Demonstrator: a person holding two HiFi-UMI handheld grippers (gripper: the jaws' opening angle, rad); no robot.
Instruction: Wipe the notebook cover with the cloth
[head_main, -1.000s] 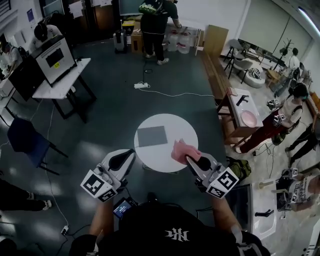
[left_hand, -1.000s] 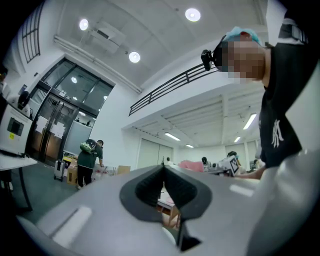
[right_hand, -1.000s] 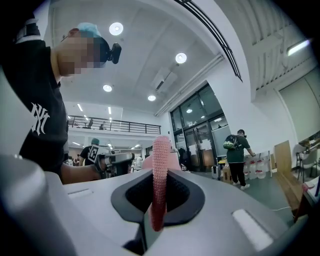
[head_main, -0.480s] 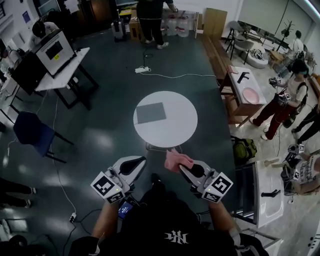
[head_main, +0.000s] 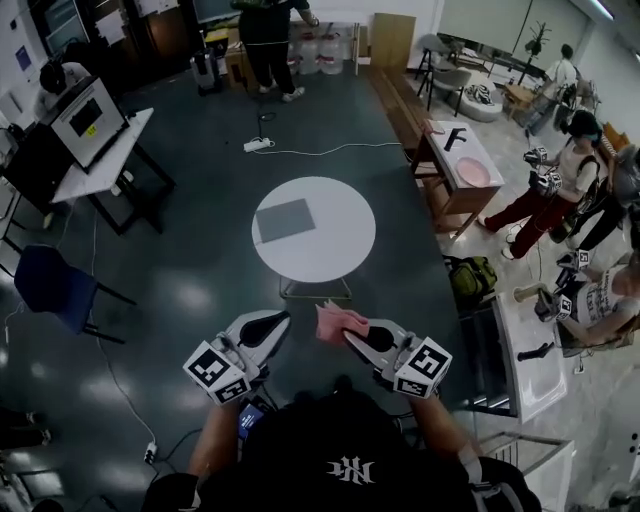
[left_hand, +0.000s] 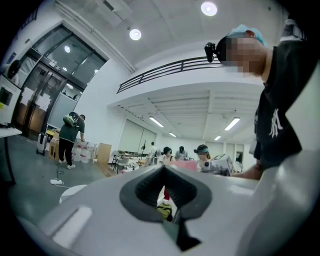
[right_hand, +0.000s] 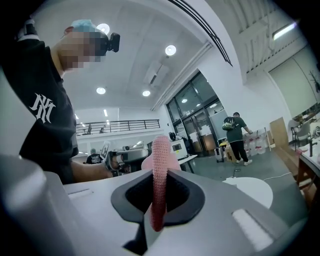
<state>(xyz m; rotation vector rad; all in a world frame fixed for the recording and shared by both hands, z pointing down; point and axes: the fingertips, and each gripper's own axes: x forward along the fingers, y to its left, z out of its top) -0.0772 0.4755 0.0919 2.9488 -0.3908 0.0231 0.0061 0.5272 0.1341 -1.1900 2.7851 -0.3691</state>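
A grey notebook (head_main: 284, 220) lies flat on the left half of a round white table (head_main: 335, 245) ahead of me. My right gripper (head_main: 350, 335) is shut on a pink cloth (head_main: 332, 322), which stands up between its jaws as a folded pink strip (right_hand: 160, 170). My left gripper (head_main: 275, 327) is shut with nothing in it. Both grippers hang over the dark floor, short of the table's near edge and apart from the notebook. In the left gripper view its jaws meet, with only a small gap behind the tips (left_hand: 165, 192).
A white desk with a monitor (head_main: 88, 120) and a blue chair (head_main: 45, 285) stand to the left. A wooden side table (head_main: 455, 160) and a green bag (head_main: 472, 275) sit right of the round table. People (head_main: 560, 180) stand at the right and at the far end. A cable (head_main: 330, 150) crosses the floor beyond the table.
The round table has receded from me: the grippers, once over its near edge, now hang over the floor short of it. The cloth stays gripped.
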